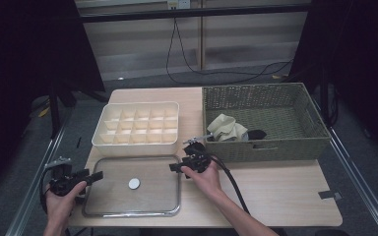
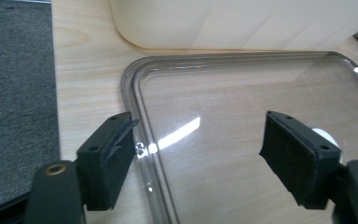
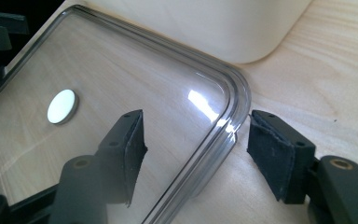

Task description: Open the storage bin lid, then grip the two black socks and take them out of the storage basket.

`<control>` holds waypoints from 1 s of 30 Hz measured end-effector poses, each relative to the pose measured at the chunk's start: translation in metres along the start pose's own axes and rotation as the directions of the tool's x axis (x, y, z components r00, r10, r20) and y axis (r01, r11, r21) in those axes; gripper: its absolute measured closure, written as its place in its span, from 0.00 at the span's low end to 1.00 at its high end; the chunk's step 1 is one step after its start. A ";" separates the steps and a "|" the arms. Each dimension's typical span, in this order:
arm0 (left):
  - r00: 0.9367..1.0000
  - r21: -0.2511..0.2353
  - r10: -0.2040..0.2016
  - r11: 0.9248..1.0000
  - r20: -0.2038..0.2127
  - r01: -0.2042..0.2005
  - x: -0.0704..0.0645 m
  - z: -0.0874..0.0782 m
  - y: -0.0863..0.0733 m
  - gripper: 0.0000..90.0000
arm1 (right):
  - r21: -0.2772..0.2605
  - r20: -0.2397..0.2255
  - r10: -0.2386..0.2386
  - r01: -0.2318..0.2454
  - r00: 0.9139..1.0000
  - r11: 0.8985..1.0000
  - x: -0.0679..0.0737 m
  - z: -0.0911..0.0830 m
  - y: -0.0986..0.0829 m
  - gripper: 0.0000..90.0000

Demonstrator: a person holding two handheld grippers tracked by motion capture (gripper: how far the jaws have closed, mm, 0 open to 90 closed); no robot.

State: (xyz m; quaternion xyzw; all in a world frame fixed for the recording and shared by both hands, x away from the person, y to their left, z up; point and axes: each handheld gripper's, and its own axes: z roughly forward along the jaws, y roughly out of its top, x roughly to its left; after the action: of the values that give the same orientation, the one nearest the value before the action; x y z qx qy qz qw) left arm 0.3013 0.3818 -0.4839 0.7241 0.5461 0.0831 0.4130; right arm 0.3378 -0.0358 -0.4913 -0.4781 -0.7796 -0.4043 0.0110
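High view: a clear, round-cornered rectangular glass lid (image 1: 147, 196) with a white disc lies flat on the wooden surface (image 1: 275, 191), just before a cream plastic compartment box (image 1: 137, 123). Left hand-held gripper (image 1: 97, 176) gapes wide over the lid's left rim. Right hand-held gripper (image 1: 173, 167) straddles its far right corner, jaws wide.

- Clear lid (image 1: 147, 194): one piece, transparent plastic or glass, rectangular with rounded corners and a raised, thickened rim that catches the light.
- Centre fitting: a small white round disc (image 1: 134, 184) set near the middle of the panel; also seen in the right gripper view (image 3: 62, 106).
- Pose: lying flat on the wooden desk (image 1: 275, 191), long side running left to right; the wood grain shows through the panel.
- Position: near edge of the desk, left of centre, just in front of the cream compartment box (image 1: 138, 123).
- Condition: intact; glare spots along the rim corners (image 2: 137, 93) (image 3: 233, 93).
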 end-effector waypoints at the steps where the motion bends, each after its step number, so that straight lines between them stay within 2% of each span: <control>1: 1.000 0.001 0.007 1.000 -0.003 -0.007 -0.002 0.000 0.000 0.26 | -0.002 -0.005 -0.002 0.002 1.000 1.000 0.000 -0.001 0.000 0.41; 4: 1.000 0.005 0.020 1.000 -0.001 -0.020 -0.008 -0.001 0.001 0.24 | -0.024 -0.030 -0.021 0.020 0.999 1.000 0.002 -0.007 0.001 0.42; 7: 0.999 0.009 0.041 0.999 0.004 -0.041 -0.013 -0.003 0.002 0.23 | -0.030 -0.034 -0.041 0.040 0.999 0.999 0.002 -0.010 0.001 0.42; 11: 0.998 -0.008 0.054 0.999 0.023 -0.054 -0.024 -0.006 0.003 0.20 | -0.040 -0.055 -0.041 0.039 0.998 0.998 0.000 -0.012 0.000 0.41; 12: 0.998 -0.007 0.057 0.998 0.038 -0.057 -0.026 -0.006 0.003 0.20 | -0.044 -0.058 -0.042 0.040 0.997 0.998 -0.001 -0.013 0.000 0.40; 19: 0.991 -0.017 0.118 0.993 0.063 -0.117 -0.051 -0.013 0.004 0.16 | -0.064 -0.063 -0.049 0.045 0.997 0.997 0.001 -0.021 0.000 0.38; 24: 0.991 -0.007 0.117 0.993 0.071 -0.117 -0.062 -0.011 0.003 0.10 | -0.067 -0.066 -0.059 0.054 0.996 0.996 0.001 -0.026 0.000 0.37; 29: 0.990 -0.006 0.116 0.993 0.084 -0.116 -0.069 -0.007 0.001 0.07 | -0.075 -0.087 -0.067 0.061 0.994 0.995 0.003 -0.030 0.000 0.37; 30: 0.988 -0.005 0.123 0.992 0.096 -0.123 -0.071 -0.007 0.001 0.06 | -0.077 -0.088 -0.069 0.063 0.994 0.995 0.003 -0.030 0.000 0.37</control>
State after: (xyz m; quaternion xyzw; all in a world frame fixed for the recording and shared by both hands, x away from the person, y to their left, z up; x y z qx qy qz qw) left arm 0.2703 0.3247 -0.4556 0.7598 0.4799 0.0734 0.4325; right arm 0.3251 -0.0525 -0.4693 -0.4332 -0.7783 -0.4542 0.0154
